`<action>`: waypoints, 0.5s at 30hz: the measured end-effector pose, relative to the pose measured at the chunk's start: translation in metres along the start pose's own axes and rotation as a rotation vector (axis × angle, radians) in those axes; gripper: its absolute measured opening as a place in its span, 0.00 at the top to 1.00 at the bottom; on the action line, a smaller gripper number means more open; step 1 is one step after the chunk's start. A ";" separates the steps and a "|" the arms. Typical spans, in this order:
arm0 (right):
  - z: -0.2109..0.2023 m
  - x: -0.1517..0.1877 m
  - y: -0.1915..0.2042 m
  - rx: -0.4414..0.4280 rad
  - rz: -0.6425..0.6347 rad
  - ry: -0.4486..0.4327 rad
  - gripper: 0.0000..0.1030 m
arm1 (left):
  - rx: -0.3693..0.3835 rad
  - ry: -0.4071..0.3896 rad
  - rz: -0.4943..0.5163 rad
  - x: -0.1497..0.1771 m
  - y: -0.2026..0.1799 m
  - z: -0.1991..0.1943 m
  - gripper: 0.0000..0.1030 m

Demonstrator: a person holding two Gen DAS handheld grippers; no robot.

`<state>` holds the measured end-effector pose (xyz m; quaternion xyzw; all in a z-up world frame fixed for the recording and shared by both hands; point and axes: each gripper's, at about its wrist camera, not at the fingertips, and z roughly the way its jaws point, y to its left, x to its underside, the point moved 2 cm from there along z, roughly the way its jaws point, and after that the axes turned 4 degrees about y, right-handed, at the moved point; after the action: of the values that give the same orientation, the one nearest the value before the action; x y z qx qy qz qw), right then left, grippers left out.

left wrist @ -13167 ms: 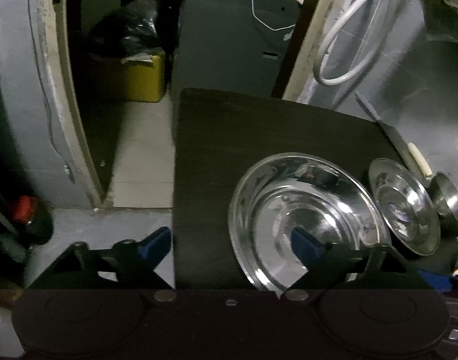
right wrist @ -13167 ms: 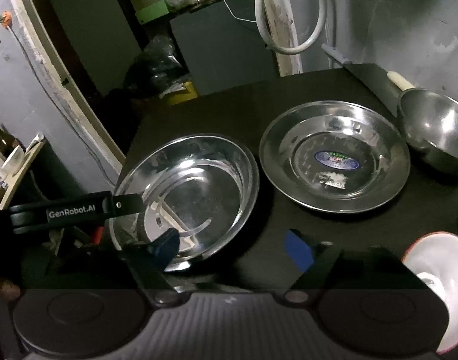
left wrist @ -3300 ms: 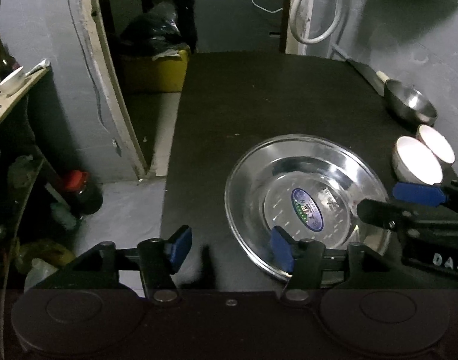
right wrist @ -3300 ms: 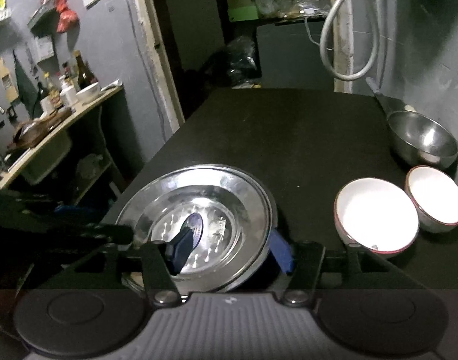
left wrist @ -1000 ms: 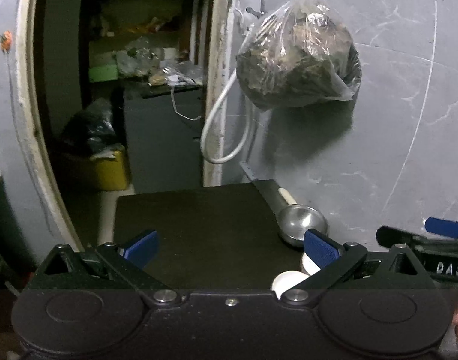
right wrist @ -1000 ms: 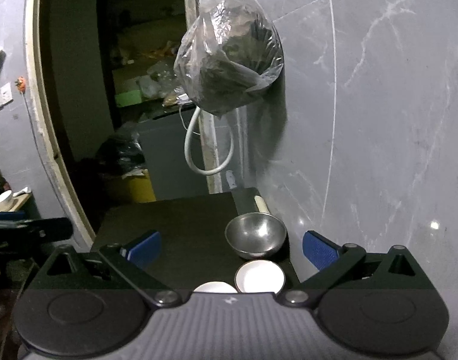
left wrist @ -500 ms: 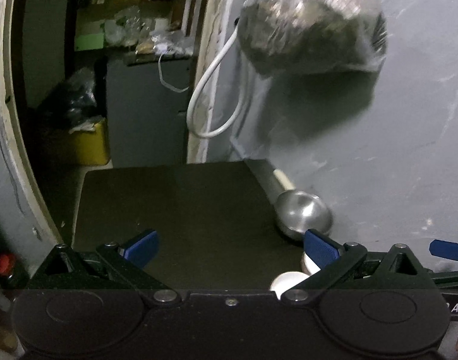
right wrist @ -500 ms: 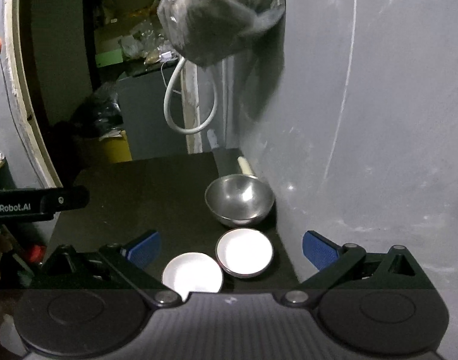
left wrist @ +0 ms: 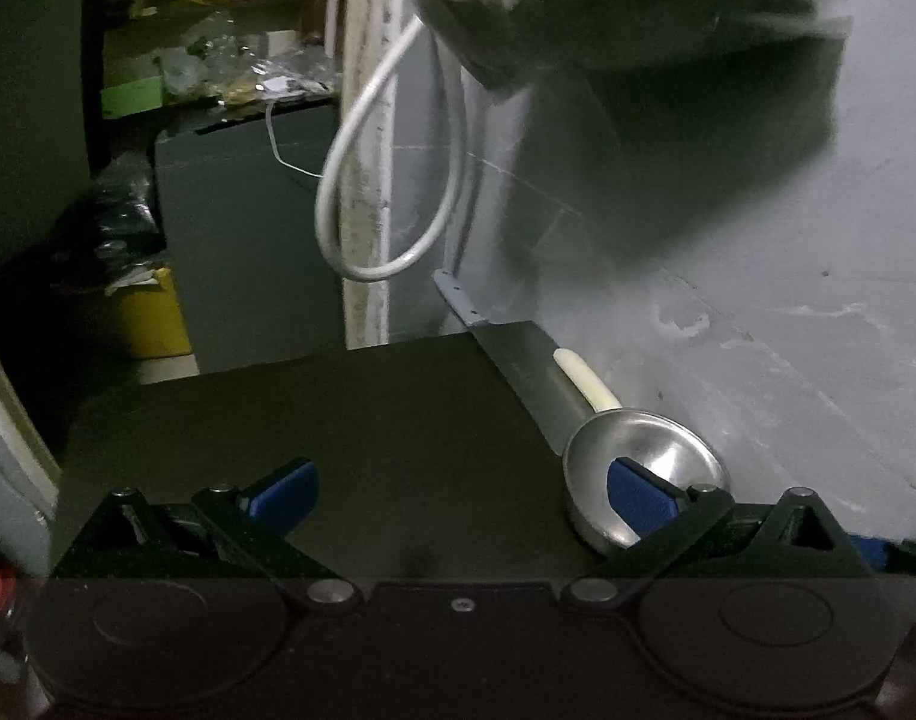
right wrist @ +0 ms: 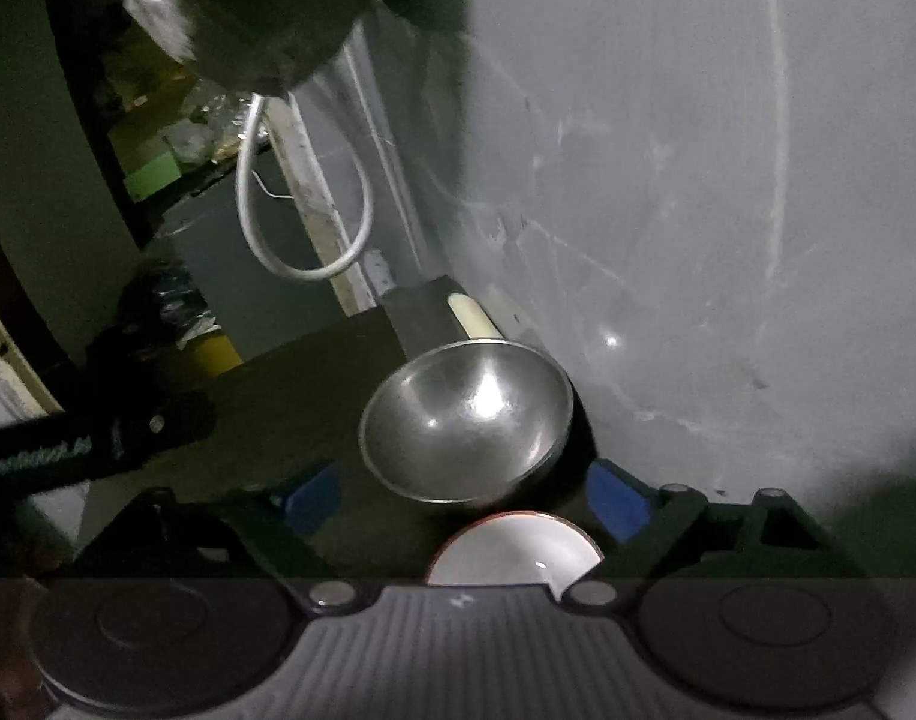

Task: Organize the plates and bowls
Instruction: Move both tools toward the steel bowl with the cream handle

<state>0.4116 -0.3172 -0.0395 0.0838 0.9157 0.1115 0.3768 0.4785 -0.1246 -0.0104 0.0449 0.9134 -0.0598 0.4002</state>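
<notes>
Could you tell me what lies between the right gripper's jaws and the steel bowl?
Only bare dark table, per the right wrist view; the steel bowl sits just past the open right gripper.

The steel bowl [right wrist: 466, 423] is plain silver; the small bowl [right wrist: 514, 549] is white inside with a red rim; the table [left wrist: 314, 414] is black, the wall [right wrist: 697, 210] pale grey (faint white streaks), the hanging cable [left wrist: 392, 180] white, the finger pads [left wrist: 637, 495] blue
</notes>
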 end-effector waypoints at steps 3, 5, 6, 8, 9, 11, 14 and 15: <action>0.019 0.000 -0.006 0.023 0.023 0.011 0.18 | 0.022 0.027 0.010 -0.005 -0.005 0.026 0.01; 0.029 0.000 -0.010 0.034 0.041 0.009 0.22 | 0.033 0.052 0.005 -0.005 -0.008 0.044 0.01; 0.033 -0.001 -0.011 0.034 0.047 0.008 0.23 | 0.035 0.061 -0.007 -0.004 -0.009 0.052 0.01; 0.042 0.000 -0.008 0.044 0.032 0.003 0.23 | 0.046 0.086 -0.043 0.000 -0.008 0.065 0.01; 0.045 0.001 -0.007 0.046 0.023 0.002 0.23 | 0.051 0.102 -0.064 0.001 -0.007 0.072 0.01; 0.048 0.001 -0.007 0.036 0.036 0.009 0.23 | 0.054 0.117 -0.091 0.004 -0.006 0.081 0.01; 0.056 0.001 -0.009 0.038 0.045 0.021 0.26 | 0.064 0.144 -0.118 0.006 -0.005 0.092 0.02; 0.058 0.001 -0.010 0.036 0.049 0.023 0.27 | 0.070 0.151 -0.120 0.006 -0.005 0.095 0.03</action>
<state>0.4517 -0.3182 -0.0831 0.1119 0.9195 0.1053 0.3618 0.5429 -0.1435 -0.0784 0.0084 0.9394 -0.1122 0.3239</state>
